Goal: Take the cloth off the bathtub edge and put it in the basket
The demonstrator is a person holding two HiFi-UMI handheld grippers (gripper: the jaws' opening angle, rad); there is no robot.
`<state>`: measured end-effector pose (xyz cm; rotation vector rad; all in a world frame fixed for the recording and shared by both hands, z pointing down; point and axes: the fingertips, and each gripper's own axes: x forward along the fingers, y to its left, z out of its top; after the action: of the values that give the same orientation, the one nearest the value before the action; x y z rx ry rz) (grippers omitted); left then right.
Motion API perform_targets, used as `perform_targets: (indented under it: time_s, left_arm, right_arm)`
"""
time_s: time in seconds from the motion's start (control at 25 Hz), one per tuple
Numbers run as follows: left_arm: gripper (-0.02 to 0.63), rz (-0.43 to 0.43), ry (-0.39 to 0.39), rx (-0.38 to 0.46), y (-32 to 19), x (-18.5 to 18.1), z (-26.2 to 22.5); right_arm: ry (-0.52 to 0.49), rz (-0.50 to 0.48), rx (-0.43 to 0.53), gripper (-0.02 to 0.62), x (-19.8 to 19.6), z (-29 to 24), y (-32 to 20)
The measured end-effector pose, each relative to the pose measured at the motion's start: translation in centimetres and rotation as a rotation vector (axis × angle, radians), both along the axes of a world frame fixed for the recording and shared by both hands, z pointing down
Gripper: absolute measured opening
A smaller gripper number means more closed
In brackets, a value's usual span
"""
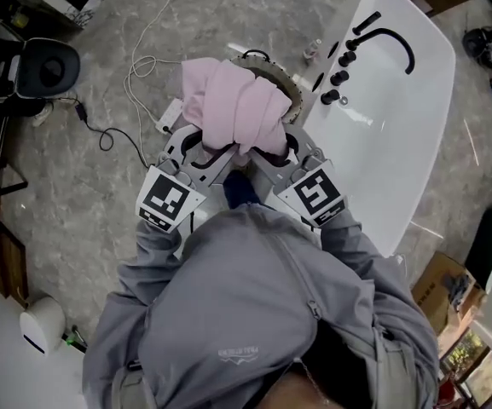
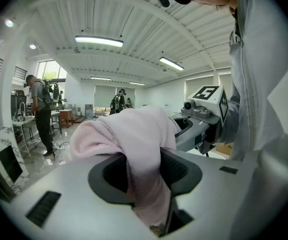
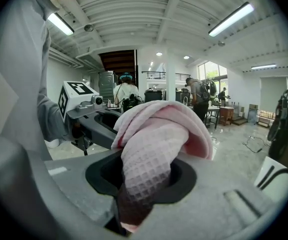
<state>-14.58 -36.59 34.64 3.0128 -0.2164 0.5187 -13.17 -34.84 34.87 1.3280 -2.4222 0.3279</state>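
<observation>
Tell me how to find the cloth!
Look for the big white bathtub with the black curved tap. Beside it, the left hand-held gripper and right hand-held gripper hold a bunched pink waffle-weave cloth. Nothing else there is soft and pink.

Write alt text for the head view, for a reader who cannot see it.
Seen from above, a person in a grey top holds a bunched pink cloth in both the left gripper and the right gripper, over a round basket on the grey stone floor. A white bathtub with black taps stands to the right.
</observation>
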Motion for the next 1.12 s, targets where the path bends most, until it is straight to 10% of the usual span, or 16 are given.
perform_targets:
  time_s: [1.12]
  left_arm:
    - [0.153,0.354,-0.006,0.007,-5.8,10.9,-0.3]
  right_arm:
    - [0.01,0.366,0.014,0.133,10.2,-0.3,-5.3]
